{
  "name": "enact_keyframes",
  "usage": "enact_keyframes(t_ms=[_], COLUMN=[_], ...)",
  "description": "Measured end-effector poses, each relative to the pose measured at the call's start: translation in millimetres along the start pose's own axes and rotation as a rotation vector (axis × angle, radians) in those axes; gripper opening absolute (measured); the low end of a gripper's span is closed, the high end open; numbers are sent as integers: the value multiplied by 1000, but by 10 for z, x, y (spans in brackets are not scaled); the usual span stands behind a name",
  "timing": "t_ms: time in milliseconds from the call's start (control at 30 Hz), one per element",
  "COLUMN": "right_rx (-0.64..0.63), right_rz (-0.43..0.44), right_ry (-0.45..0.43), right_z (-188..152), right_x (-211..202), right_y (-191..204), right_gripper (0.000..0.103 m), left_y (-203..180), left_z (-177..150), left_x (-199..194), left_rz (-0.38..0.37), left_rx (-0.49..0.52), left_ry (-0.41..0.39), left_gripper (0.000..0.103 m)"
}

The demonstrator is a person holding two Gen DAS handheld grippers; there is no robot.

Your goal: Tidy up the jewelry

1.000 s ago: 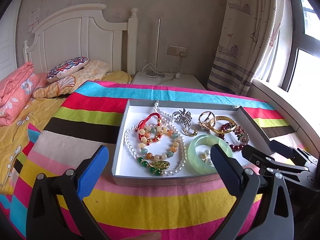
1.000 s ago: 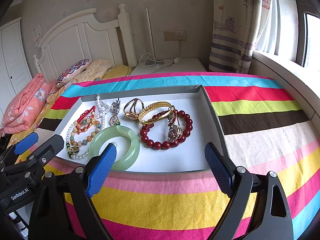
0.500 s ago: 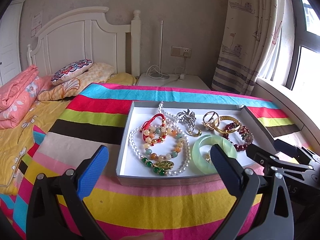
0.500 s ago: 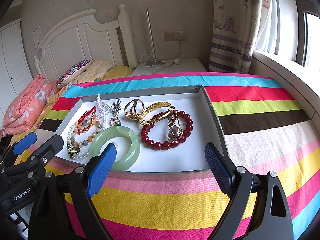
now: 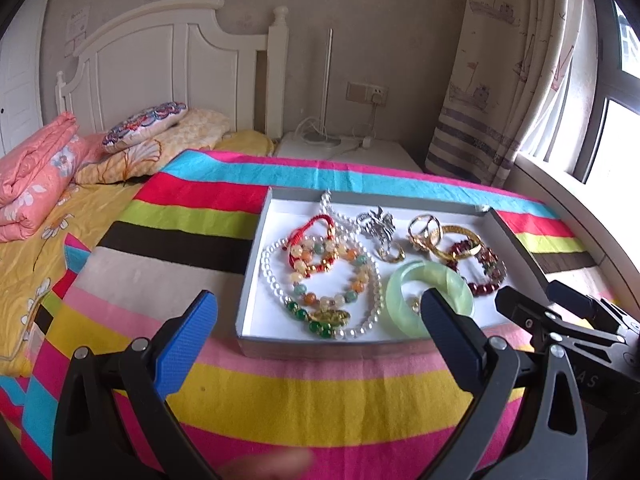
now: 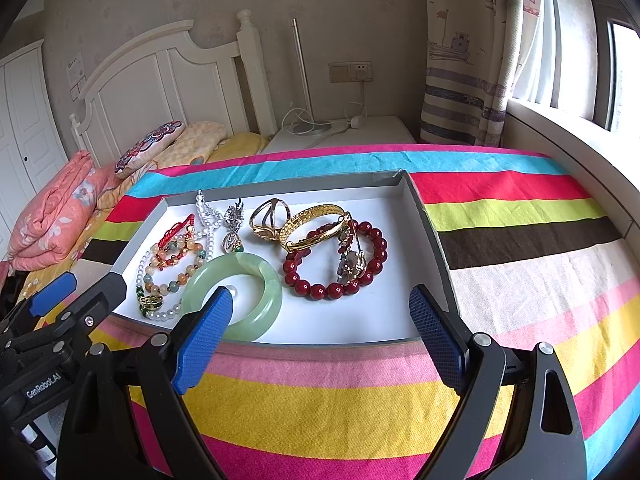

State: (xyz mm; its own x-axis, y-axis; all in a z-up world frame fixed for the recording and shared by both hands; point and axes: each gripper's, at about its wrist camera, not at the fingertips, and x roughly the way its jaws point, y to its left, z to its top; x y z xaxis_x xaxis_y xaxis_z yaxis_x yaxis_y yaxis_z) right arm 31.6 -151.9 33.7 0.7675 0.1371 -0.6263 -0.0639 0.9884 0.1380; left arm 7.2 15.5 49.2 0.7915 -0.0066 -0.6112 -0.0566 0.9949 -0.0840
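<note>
A grey tray [image 5: 249, 280] [image 6: 434, 240] with a white floor lies on the striped cloth and holds the jewelry. In it are a green jade bangle [image 5: 448, 280] [image 6: 264, 280], a dark red bead bracelet [image 6: 320, 290] [image 5: 486, 286], a gold bangle [image 6: 316, 220] [image 5: 460, 236], a pearl necklace [image 5: 268, 272] and a coloured bead bracelet [image 5: 352, 276]. My left gripper [image 5: 316, 300] hovers open before the tray's near edge. My right gripper [image 6: 320, 296] is open there too, to the right of the left one. Neither holds anything.
The striped cloth [image 6: 320, 408] covers the surface and drops off at the near edge. A bed with pillows [image 5: 144, 128] and a folded pink quilt [image 5: 36, 172] stands at the left. A white nightstand [image 6: 360, 132], a curtain and a window sill are behind and at the right.
Only the left wrist view has shifted slightly. Nothing in the tray has moved and both grippers are still open.
</note>
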Motion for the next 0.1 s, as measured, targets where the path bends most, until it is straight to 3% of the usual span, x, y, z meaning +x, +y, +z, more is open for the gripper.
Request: enact_keyframes(t_ms=[100], right_rx=[4], right_rz=[24], right_ry=[27], right_z=[-6], right_x=[-91], right_y=[-4], right_gripper=[86], left_y=[13], left_z=[-77], left_x=[-59], left_rz=[26], left_rx=[35], left_ry=[75], left_gripper=[101])
